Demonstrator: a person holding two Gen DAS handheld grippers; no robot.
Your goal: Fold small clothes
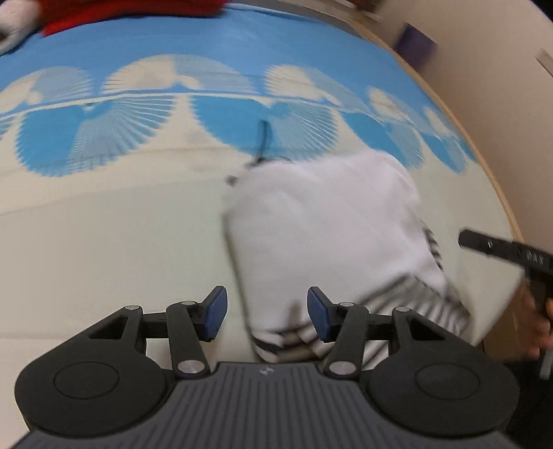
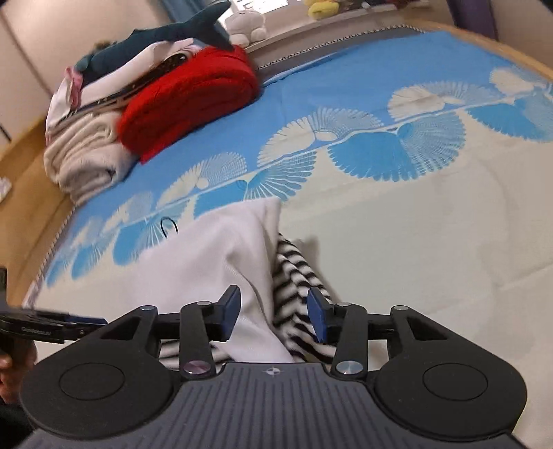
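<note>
A small white garment (image 1: 321,221) with black-and-white striped trim (image 1: 411,293) lies on the bed cover; the left wrist view is blurred. My left gripper (image 1: 268,316) is open, its blue pads on either side of the garment's near striped edge. In the right wrist view the same white garment (image 2: 214,248) lies folded over its striped part (image 2: 293,276). My right gripper (image 2: 274,316) is open over the near edge, one pad over white cloth, one over stripes. Neither gripper holds anything. The right gripper's body shows in the left wrist view (image 1: 504,252).
The bed cover (image 2: 397,221) is cream with blue fan patterns. A pile of a red blanket (image 2: 193,100), beige blanket (image 2: 83,155) and shark plush (image 2: 172,31) sits at the far left. A black hair tie (image 2: 169,226) lies beside the garment. The wooden bed edge (image 1: 497,193) runs along the right.
</note>
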